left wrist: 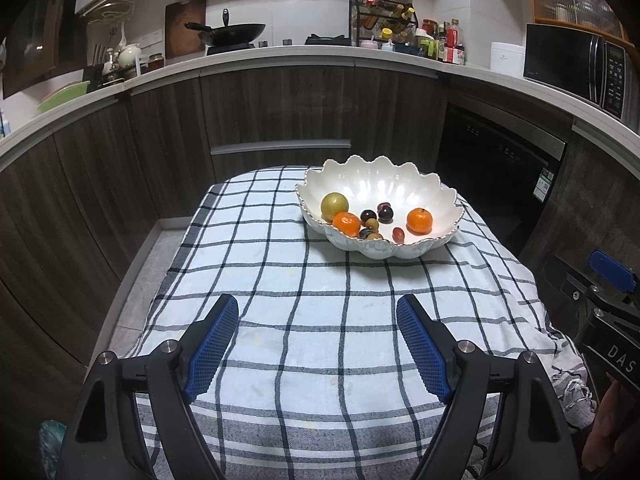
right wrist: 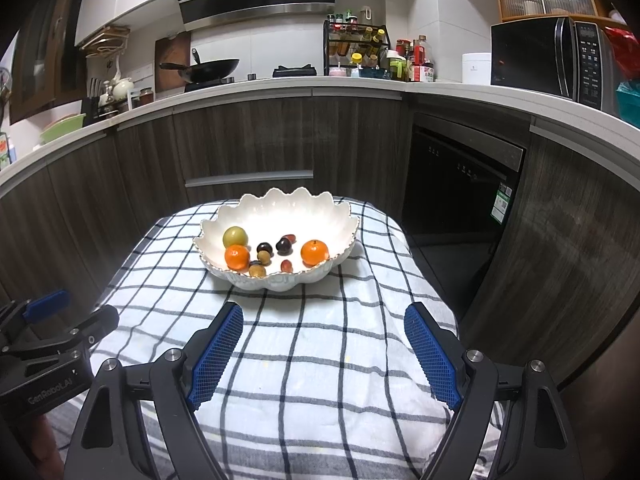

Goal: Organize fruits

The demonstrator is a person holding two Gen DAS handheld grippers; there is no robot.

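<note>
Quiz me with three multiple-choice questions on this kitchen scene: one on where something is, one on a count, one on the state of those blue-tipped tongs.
1. Where does the fruit lie?
A. In the bowl
B. On the cloth
C. On the counter

2. How many oranges are there?
A. One
B. Two
C. Four

3. How do the left gripper and right gripper stand?
A. Both open, holding nothing
B. Both shut on fruit
C. One clamps the bowl's rim

Answers: 1 A, all the fruit sits inside the white bowl. 2 B, one orange lies at the left and the other orange at the right. 3 A, only checked cloth shows between each pair of fingers.
</note>
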